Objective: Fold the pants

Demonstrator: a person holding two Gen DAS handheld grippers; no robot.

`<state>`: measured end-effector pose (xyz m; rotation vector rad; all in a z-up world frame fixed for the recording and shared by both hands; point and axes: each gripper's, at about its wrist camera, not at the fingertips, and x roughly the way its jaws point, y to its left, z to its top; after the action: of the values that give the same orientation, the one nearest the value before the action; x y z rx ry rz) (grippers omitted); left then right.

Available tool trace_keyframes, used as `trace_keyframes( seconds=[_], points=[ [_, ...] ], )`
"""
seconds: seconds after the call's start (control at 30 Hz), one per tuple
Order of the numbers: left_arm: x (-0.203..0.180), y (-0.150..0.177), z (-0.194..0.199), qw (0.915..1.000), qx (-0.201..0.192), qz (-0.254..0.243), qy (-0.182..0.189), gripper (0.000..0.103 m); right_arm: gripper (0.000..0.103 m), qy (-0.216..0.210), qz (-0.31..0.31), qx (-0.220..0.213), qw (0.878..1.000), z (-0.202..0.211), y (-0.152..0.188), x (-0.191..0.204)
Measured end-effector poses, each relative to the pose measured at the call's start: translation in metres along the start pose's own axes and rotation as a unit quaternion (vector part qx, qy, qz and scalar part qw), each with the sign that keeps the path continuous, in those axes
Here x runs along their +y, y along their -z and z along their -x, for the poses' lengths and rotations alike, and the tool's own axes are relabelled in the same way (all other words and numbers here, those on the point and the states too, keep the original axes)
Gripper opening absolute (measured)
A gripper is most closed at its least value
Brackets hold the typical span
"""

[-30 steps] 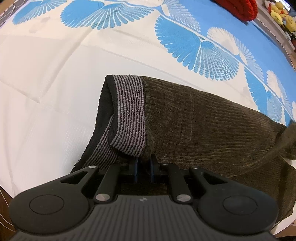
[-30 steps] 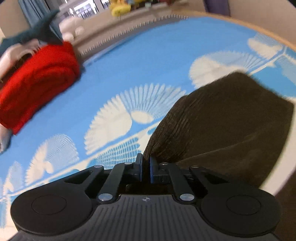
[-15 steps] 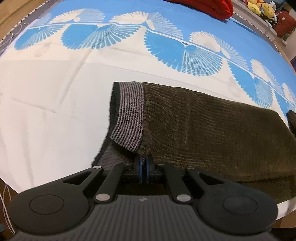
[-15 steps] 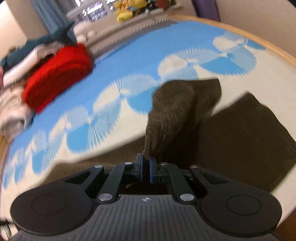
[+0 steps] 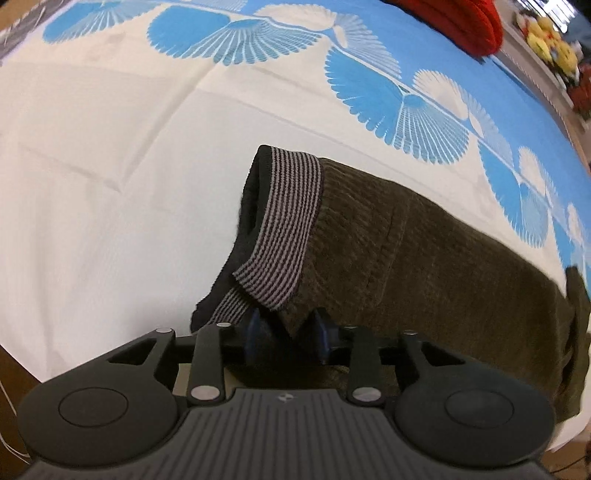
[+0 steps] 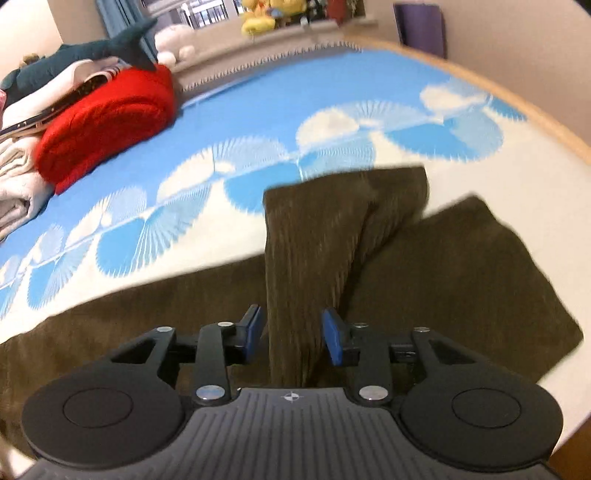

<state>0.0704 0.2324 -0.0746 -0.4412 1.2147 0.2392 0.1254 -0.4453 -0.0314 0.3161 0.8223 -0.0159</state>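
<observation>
One pair of pants [image 5: 424, 258] here, brown corduroy, lying on the bed cover [image 5: 110, 203], which is cream with blue fan shapes on the near part and plain blue farther back.

Left wrist view first: cream cover fills the left side. Middle of the frame is the striped waistband [image 5: 284, 229], grey and dark stripes, one corner of it flopped over toward the camera. The left gripper [image 5: 286, 332] sits right at that near corner with its two blue pads spread apart, so it's let go; a bit of fabric lies in the gap, but the pads aren't squeezing it. From the waistband the pants run off to the right across the cover. Far right at the top there's one red blanket [image 5: 461, 18] and some yellow plush toys [image 5: 546, 33] beyond it.

Right wrist view: far left is a pile of light bedding [image 6: 18, 177] with the red blanket [image 6: 110, 125] next to it and one dark shark plush [image 6: 92, 48] lying on top. More plush toys [image 6: 266, 14] sit on the window ledge at the back. Dead centre, one pant leg [image 6: 314, 240] is folded back over the rest of the pants [image 6: 461, 277], and a strip of it runs straight down between the fingers of the right gripper [image 6: 293, 338]. Those two pads are wide apart too, released, cloth sitting loose between them. Right of that the folded part lies flat on the cream cover, with the wooden bed edge [image 6: 517, 107] curving round the far right.
</observation>
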Motion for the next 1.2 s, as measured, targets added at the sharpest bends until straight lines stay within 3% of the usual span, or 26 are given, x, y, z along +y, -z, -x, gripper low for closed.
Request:
trace_keyframes(
  seconds=[0.1, 0.2, 0.37, 0.43, 0.5, 0.53, 0.63, 0.67, 0.73, 0.87, 0.97, 1.07, 1.13, 1.2],
  points=[
    [-0.002, -0.005, -0.008, 0.9999, 0.011, 0.012, -0.007, 0.050, 0.042, -0.002, 0.049, -0.006, 0.999, -0.022, -0.007, 0.018],
    [-0.005, -0.009, -0.018, 0.9994, 0.024, 0.018, -0.019, 0.056, 0.048, 0.034, 0.136, 0.018, 0.990, -0.057, -0.008, 0.038],
    [-0.012, -0.016, -0.029, 0.9983, 0.034, 0.013, -0.045, 0.056, 0.046, 0.095, 0.226, 0.053, 0.968, -0.097, 0.001, 0.064],
    [-0.013, -0.018, -0.031, 0.9981, 0.034, 0.014, -0.049, 0.048, 0.041, 0.122, 0.225, 0.049, 0.965, -0.101, -0.002, 0.064],
    [-0.015, -0.019, -0.029, 0.9981, 0.026, 0.012, -0.054, 0.035, 0.023, 0.129, 0.191, 0.035, 0.972, -0.096, -0.009, 0.053],
    [-0.016, -0.020, -0.028, 0.9981, 0.021, 0.011, -0.056, 0.032, 0.007, 0.126, 0.160, 0.018, 0.979, -0.088, -0.014, 0.045],
    [-0.017, -0.020, -0.016, 0.9985, -0.004, 0.017, -0.052, 0.023, 0.007, 0.133, 0.040, -0.067, 0.988, -0.048, -0.030, 0.012],
    [-0.018, -0.019, -0.008, 0.9986, -0.019, 0.013, -0.047, 0.022, 0.007, 0.135, -0.020, -0.100, 0.986, -0.028, -0.033, -0.006],
    [-0.020, -0.014, 0.007, 0.9987, -0.040, 0.008, -0.032, 0.021, 0.007, 0.130, -0.126, -0.123, 0.976, -0.001, -0.027, -0.041],
    [-0.016, 0.002, 0.029, 0.9985, -0.052, -0.014, -0.011, 0.021, 0.007, 0.121, -0.274, -0.043, 0.953, 0.019, 0.013, -0.107],
    [-0.001, 0.005, 0.022, 0.9995, -0.016, -0.023, -0.015, 0.021, 0.005, 0.110, -0.305, 0.025, 0.946, 0.015, 0.039, -0.138],
    [0.011, 0.006, 0.010, 0.9993, 0.014, -0.034, -0.003, 0.024, 0.008, 0.059, -0.319, 0.026, 0.946, 0.018, 0.050, -0.161],
    [0.017, 0.004, 0.007, 0.9994, 0.018, -0.028, 0.006, 0.028, 0.012, 0.074, -0.314, 0.020, 0.946, 0.022, 0.053, -0.171],
    [0.024, 0.001, 0.004, 0.9997, 0.020, -0.006, 0.013, 0.034, 0.021, 0.092, -0.341, 0.008, 0.936, 0.024, 0.053, -0.190]
  ],
)
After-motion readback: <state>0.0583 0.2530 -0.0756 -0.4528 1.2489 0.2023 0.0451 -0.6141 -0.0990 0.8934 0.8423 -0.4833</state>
